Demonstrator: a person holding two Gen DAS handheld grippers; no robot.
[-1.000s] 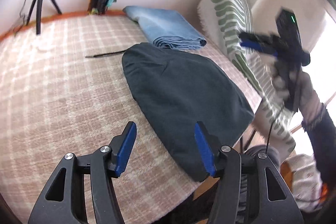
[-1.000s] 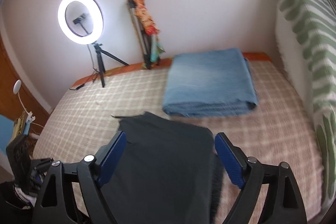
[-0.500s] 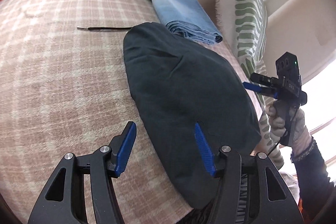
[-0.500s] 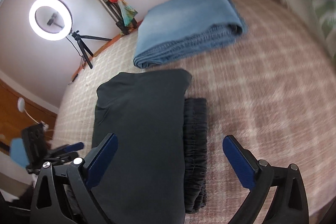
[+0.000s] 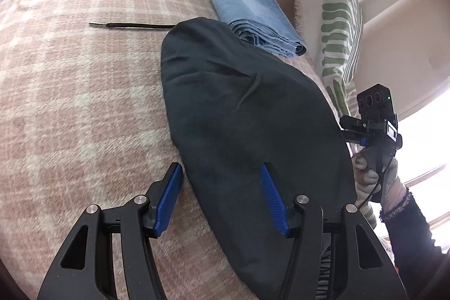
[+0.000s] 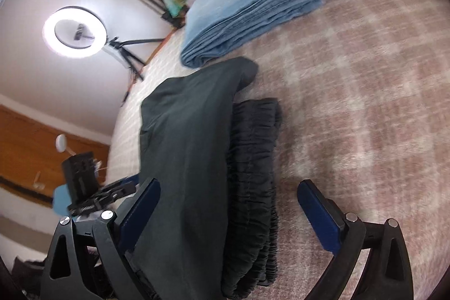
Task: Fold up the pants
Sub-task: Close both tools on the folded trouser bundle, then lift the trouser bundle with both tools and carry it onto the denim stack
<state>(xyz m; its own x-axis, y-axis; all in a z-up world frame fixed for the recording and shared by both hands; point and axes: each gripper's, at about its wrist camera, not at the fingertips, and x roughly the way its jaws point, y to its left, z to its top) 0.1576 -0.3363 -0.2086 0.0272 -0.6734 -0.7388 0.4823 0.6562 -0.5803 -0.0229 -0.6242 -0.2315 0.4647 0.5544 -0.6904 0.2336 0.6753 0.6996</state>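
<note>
Dark charcoal fleece-looking pants (image 5: 247,131), soft and matte, are lying folded into a long slab on the pink-and-cream plaid blanket (image 5: 70,103) that covers the bed. From the right wrist view you can see the gathered, ribbed elastic waistband (image 6: 253,173) sticking out along the right side of the fold, all crinkly. A thin black drawstring with a metal tip (image 5: 129,25) runs out flat on the blanket on the far left side of the pants.

Just past the pants on the far side sits a stack of folded light blue denim (image 6: 253,4), edges layered and a bit frayed. A white cushion with green leafy stripes (image 5: 337,27) leans at the right edge of the bed.

The left gripper (image 5: 222,196) hangs over the near end of the pants with its blue ribbed fingers (image 5: 168,198) partway apart, nothing pinched. The right gripper (image 6: 227,218) has its fingers spread wide, straddling the near end of the pants and waistband, not pressing on them. A gloved hand (image 5: 374,176) holds it.

Room-wise: white wall, a lit ring light on a tripod (image 6: 74,31), wooden panelling at the left. No writing I can actually read.
</note>
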